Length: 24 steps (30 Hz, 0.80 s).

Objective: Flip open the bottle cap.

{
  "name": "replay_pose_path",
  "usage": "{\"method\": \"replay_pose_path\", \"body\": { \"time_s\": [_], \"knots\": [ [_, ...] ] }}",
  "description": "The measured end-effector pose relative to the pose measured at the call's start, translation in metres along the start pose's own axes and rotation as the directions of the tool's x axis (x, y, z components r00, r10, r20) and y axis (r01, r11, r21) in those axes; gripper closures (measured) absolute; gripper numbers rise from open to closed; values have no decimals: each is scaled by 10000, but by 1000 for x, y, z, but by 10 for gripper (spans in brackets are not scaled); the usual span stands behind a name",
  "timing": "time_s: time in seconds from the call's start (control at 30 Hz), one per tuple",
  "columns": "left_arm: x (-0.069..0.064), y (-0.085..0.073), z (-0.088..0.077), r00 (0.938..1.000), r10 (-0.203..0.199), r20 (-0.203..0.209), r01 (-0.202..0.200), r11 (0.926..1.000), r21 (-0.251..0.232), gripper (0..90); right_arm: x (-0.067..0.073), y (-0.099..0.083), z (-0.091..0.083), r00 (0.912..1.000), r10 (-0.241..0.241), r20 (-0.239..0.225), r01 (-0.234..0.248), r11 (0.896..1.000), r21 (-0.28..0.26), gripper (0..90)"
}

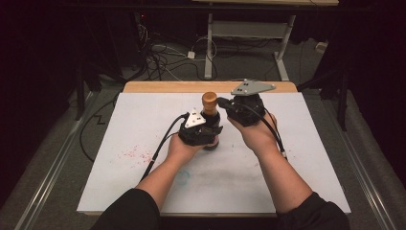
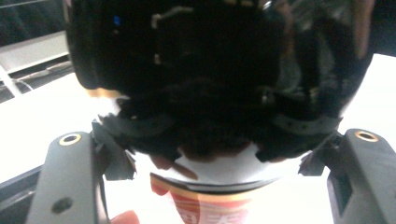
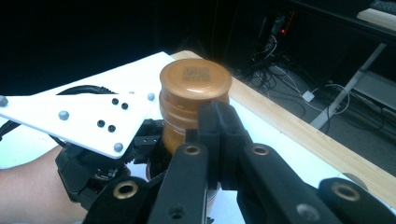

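The left claw (image 1: pixel 207 133) pinches the dark bottle (image 1: pixel 211 125) at bench (image 1: pixel 297 158) middle, the right claw (image 1: pixel 229 108), pressed together at 3 o'clock beside the brown cap (image 1: pixel 209 100), might tip it over.

Glossy dark bottle (image 1: pixel 211 125), shiny bronze cap (image 3: pixel 195 80), matt white table cover (image 1: pixel 297 139).

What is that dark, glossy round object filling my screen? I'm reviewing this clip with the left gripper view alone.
Observer: A dark glass bottle standing upright on the white sheet; the left gripper is clamped around its body.
Operator: Does it have a closure?
Observer: Yes, a brown ribbed screw cap, still on.
Operator: Where is the other hand?
Observer: The right gripper is at the cap, coming in from the bottle's right; its jaws look nearly closed beside the cap's lower edge. I can't tell if they grip it.
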<state>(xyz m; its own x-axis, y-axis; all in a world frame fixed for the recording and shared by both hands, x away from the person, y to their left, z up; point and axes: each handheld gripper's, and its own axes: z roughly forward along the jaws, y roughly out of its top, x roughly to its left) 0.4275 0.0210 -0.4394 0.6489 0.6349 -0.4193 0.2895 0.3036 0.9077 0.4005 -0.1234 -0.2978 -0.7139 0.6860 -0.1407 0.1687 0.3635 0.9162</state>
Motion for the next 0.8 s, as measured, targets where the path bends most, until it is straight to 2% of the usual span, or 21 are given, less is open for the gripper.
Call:
{"method": "replay_pose_path", "body": {
  "time_s": [0.03,0.07,0.1,0.13,0.17,0.2,0.3,0.43,0.67,0.8],
  "knots": [
    [-1,0,0,10000,68,15,-68,10000,34,299,-2,5,-5,9990,315,-309,-332,9978,-578,900],
    [-3,-1,1,9997,226,75,-227,9997,63,297,0,12,-10,9986,281,-459,-323,9952,-921,900],
    [-5,-2,1,9991,422,90,-423,9990,132,295,3,18,-12,9997,9,-226,-30,9954,-961,900],
    [-5,-3,0,9977,612,-276,-605,9978,256,295,3,18,-12,9997,9,-226,-30,9954,-961,900],
    [-4,-2,0,9977,611,-289,-602,9977,309,293,4,21,-13,9998,-157,-135,143,9952,-966,900],
    [-3,-1,1,9999,149,-22,-149,9999,76,291,2,21,-12,9998,-8,-175,-8,9957,-921,900],
    [-1,0,0,10000,-58,-6,58,10000,35,289,-1,16,-12,9998,102,-167,-116,9959,-897,900],
    [-1,-1,0,10000,36,29,-36,10000,25,288,-4,9,-12,9995,269,-160,-281,9965,-791,900],
    [0,0,0,10000,-10,39,10,10000,28,287,-5,0,-14,9994,238,-245,-251,9983,-522,900],
    [0,0,0,10000,-52,45,52,10000,9,287,-6,-11,-12,9991,313,-302,-320,9992,-240,900]
  ]
}}
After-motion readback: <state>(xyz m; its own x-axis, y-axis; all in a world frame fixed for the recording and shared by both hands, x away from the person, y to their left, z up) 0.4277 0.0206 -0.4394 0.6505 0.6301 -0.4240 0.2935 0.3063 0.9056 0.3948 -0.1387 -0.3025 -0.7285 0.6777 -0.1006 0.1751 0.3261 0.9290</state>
